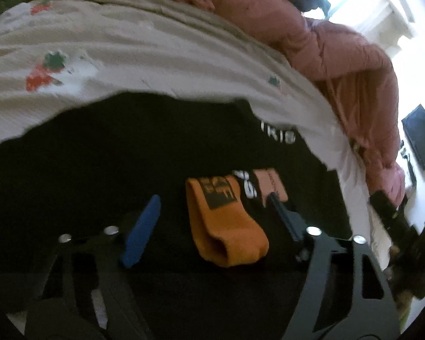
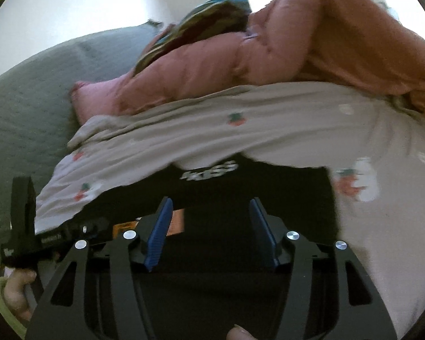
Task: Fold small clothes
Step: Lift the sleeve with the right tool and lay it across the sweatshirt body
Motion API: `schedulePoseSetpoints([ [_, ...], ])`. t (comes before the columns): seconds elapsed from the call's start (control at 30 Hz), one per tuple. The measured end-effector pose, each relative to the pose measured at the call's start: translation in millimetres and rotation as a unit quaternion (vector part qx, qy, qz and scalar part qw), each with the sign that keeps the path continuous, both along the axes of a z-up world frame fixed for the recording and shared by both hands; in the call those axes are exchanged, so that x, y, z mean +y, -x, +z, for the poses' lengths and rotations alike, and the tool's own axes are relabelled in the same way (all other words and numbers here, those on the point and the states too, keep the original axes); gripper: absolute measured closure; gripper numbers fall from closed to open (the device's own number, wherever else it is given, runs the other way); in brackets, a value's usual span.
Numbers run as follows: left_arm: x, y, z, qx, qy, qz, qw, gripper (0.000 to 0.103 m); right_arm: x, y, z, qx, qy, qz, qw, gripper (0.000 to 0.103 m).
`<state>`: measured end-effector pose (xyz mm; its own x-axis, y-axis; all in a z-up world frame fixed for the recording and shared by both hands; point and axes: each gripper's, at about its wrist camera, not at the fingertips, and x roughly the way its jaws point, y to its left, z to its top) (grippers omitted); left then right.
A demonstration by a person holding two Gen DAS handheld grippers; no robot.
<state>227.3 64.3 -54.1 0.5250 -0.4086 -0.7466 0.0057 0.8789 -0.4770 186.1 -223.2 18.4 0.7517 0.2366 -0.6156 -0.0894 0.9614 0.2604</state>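
Bed: a green quilted cover (image 2: 28, 99), with a cream strawberry-print sheet (image 1: 113, 65) laid over it and a bulky pink duvet (image 2: 297, 42) heaped along the far side.
Black garment: a dark piece with white lettering (image 1: 279, 133) lies flat on the printed sheet, filling the near ground of both wrist views; its outline is hard to trace against the shadow.
Orange piece: a small orange knit item (image 1: 226, 223) with a black patch rests on the black garment, doubled over into a loop, with a pink piece (image 1: 270, 182) just beyond it.
Handling: all look light, limp and non-fragile; the orange knit seems thick enough to hold a fold, while the thin black fabric will likely drag and wrinkle.
Where to hold: probably an edge or corner, pinching through both layers.
Left gripper (image 1: 212, 212): jaws spread wide either side of the orange piece, holding nothing.
Right gripper (image 2: 211, 232): jaws apart above the black garment, empty.
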Motion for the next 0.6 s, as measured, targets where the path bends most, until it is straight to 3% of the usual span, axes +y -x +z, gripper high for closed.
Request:
schedulePoseSetpoints([
  [0.2,-25.2,0.1,-15.7,0.001,-0.057,-0.004,0.9984,0.04,-36.7,5.4,-10.2,0.006,0.003,-0.043,0.999,0.048],
  [0.33,-37.6,1.6,-17.8,-0.015,-0.071,-0.023,0.9971,0.08,-52.6,7.4,-16.9,0.014,-0.001,-0.063,0.998,0.048],
  [0.4,-35.4,0.8,-16.5,-0.022,-0.043,-0.031,0.9984,0.094,-55.2,8.8,-17.6,0.015,-0.001,-0.065,0.998,0.048],
  [0.6,-26.1,7.5,11.0,-0.069,-0.032,-0.034,0.9965,0.095,-54.7,11.4,-17.2,0.012,0.005,-0.061,0.998,0.048],
])
